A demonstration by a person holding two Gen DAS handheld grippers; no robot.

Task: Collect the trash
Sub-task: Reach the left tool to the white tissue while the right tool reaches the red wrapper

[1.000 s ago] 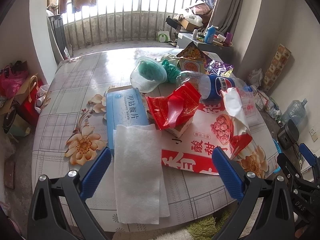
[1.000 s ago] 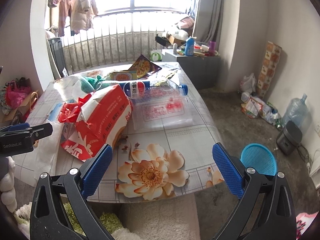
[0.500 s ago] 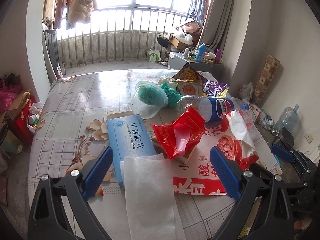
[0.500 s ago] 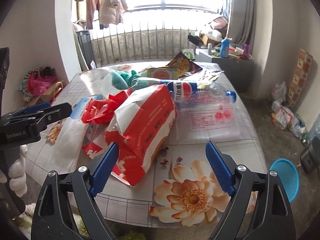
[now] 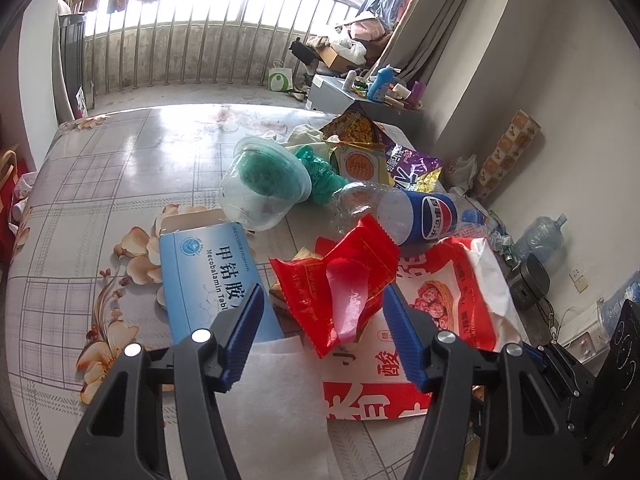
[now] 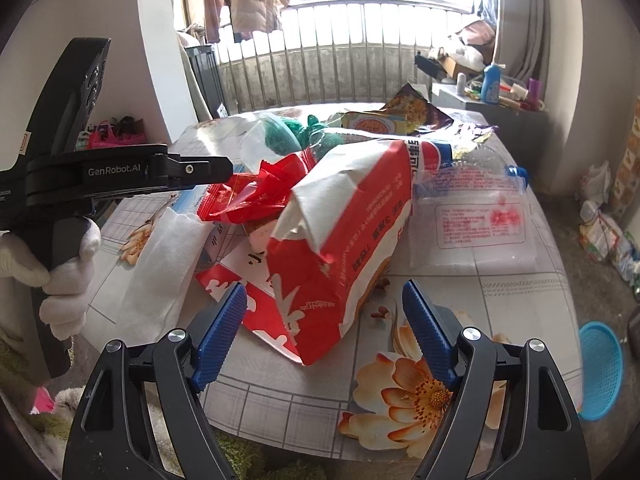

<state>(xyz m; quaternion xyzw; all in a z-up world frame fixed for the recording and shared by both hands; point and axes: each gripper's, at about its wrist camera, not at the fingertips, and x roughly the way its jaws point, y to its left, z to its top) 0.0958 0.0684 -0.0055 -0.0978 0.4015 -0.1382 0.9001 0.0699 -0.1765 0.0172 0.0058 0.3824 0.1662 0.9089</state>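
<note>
Above the cluttered desk (image 5: 120, 168), both grippers' fingers are closing, nothing pinched: left gripper (image 5: 322, 334) toward crumpled red plastic wrapper (image 5: 340, 276), right gripper (image 6: 322, 330) toward red-and-white paper snack bag (image 6: 340, 240).

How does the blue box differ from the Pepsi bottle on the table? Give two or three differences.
The blue box is opaque, flat-sided card; the Pepsi bottle is clear, rounded plastic. The box is partly covered by a white tissue; the bottle is partly covered by a red wrapper. The box has an open flap; the bottle is capped. Both lie flat, printed in blue.
</note>
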